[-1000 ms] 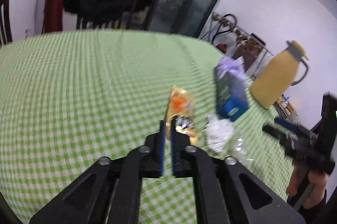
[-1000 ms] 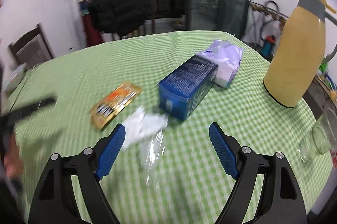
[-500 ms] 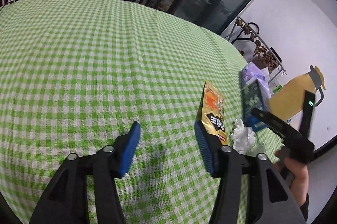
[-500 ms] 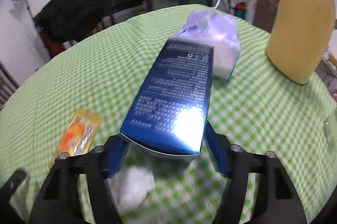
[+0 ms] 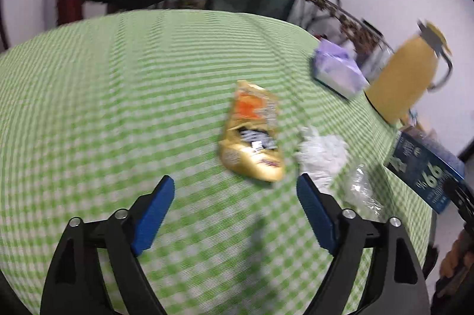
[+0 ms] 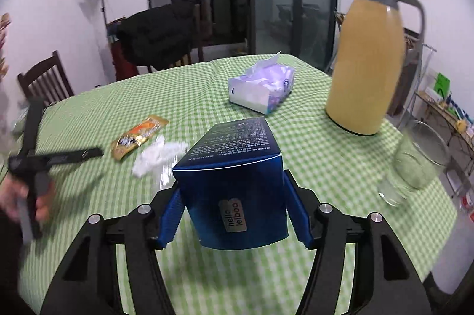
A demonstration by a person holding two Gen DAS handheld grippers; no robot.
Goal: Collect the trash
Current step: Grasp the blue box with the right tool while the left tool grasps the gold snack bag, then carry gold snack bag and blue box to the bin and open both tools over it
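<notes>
Right tongs gripping the blue box; left tongs spreading over the wrapper.
Right gripper (image 6: pixel 232 215) closing, pads pressed on the blue box (image 6: pixel 234 167), lifted off the checked tablecloth (image 6: pixel 311 155); left gripper (image 5: pixel 235 213) opening, nothing between; gold snack wrapper (image 5: pixel 251 137) just ahead, crumpled tissue (image 5: pixel 321 153) beside it.

Left tool (image 5: pixel 235 198) opening, empty, right tool (image 6: pixel 231 214) closing, gripping
</notes>
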